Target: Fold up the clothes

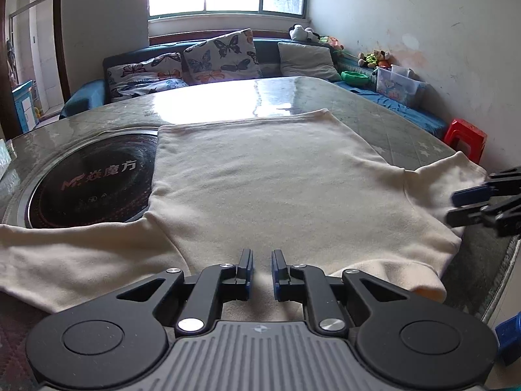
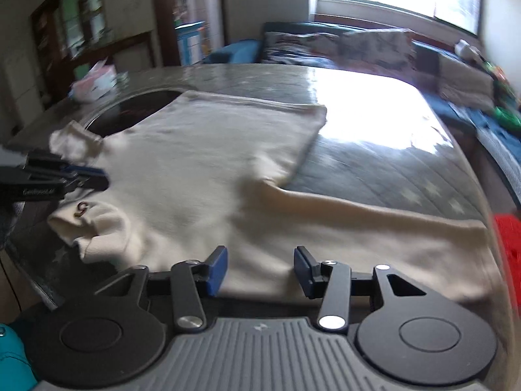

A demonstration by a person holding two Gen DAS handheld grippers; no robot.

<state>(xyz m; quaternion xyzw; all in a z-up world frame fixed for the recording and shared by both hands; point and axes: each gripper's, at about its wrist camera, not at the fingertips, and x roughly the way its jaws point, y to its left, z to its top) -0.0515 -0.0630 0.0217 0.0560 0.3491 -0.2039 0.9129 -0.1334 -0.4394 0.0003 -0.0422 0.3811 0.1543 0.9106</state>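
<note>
Cream sweatshirt (image 1: 260,182) lies flat on the counter (image 1: 407,120), hem toward the window, sleeves spread to both sides, one edge overlapping the round black inset (image 1: 88,179).

Left gripper (image 1: 262,268): jaws nearly shut, small gap, over the collar end; can't tell if fabric is pinched between them. Right gripper (image 2: 260,268): jaws open, hovering over the sleeve/shoulder area, holding nothing.

Handling guess: light, soft, thick fleece, drapes and bunches, slides easily on the glossy counter. Best hold is probably seams or edges: shoulder, cuff, hem corners. Pinch a single layer edge, lift low so the body doesn't drag or crease.
</note>
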